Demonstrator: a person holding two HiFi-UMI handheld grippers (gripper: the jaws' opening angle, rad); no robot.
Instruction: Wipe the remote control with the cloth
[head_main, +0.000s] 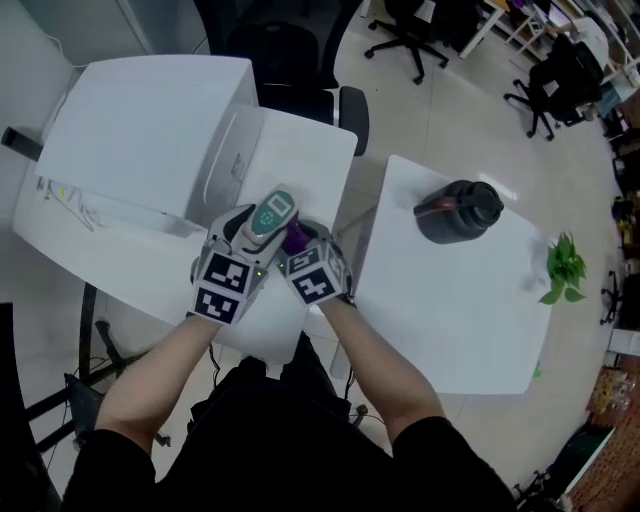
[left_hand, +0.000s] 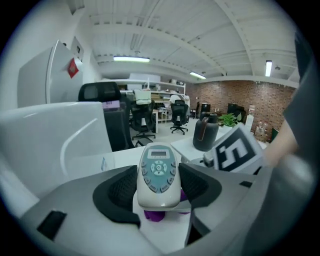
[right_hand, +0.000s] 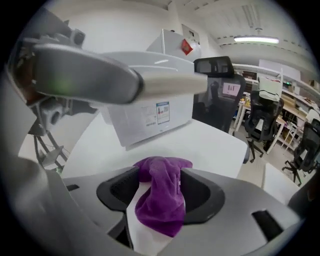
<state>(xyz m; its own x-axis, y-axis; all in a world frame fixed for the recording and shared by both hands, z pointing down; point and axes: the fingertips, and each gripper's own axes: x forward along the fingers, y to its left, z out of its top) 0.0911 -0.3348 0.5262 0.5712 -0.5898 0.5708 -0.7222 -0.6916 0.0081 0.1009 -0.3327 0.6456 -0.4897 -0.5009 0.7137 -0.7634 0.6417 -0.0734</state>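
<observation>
Reaching both arms (head_main: 165, 370) forward, side by side and tilted down over the white surface (head_main: 300, 160). Left hand-held gripper (left_hand: 158, 186) is clamped on the remote control (left_hand: 158, 167), held above the surface. Right hand-held gripper (right_hand: 159, 187) has its jaws spread wide, with the purple cloth (right_hand: 161, 205) hanging loose between them, right beside the remote.

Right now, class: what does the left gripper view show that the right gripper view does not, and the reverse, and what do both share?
Left only: the remote control, clamped between the jaws, and a black jug. Right only: the left gripper, seen from outside. Both: the purple cloth, hanging between the right view's open jaws and peeking from under the remote in the left view.
</observation>
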